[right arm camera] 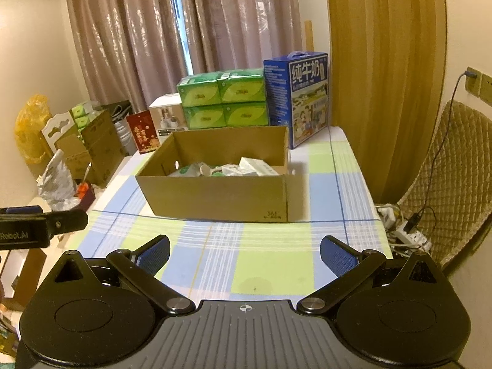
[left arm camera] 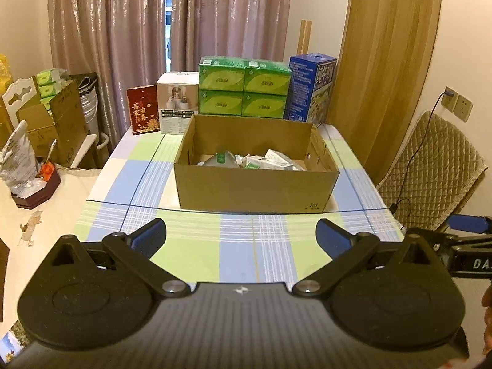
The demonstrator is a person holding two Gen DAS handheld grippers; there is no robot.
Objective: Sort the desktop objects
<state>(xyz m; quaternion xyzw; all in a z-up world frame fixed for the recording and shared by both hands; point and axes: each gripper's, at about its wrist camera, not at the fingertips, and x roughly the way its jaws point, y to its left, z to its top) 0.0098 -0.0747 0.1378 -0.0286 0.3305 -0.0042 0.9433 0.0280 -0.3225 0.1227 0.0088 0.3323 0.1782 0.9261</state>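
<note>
1. While the left gripper [left arm camera: 240,234] hangs wide open and empty near the box [left arm camera: 256,186] of sorted items mid-table, its view alone shows the box's right inner wall.
2. Right gripper [right arm camera: 244,252], likewise spread and empty, alone sees the floor power strip [right arm camera: 412,236].

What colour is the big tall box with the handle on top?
Blue. The milk carton box shows best in the right wrist view, with white writing and a farm picture.

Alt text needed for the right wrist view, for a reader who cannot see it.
An open right gripper hovers over a checked tablecloth, facing an open cardboard box of small packets. Behind the box stand green tissue packs and a blue milk carton; the left gripper shows at the left edge.
</note>
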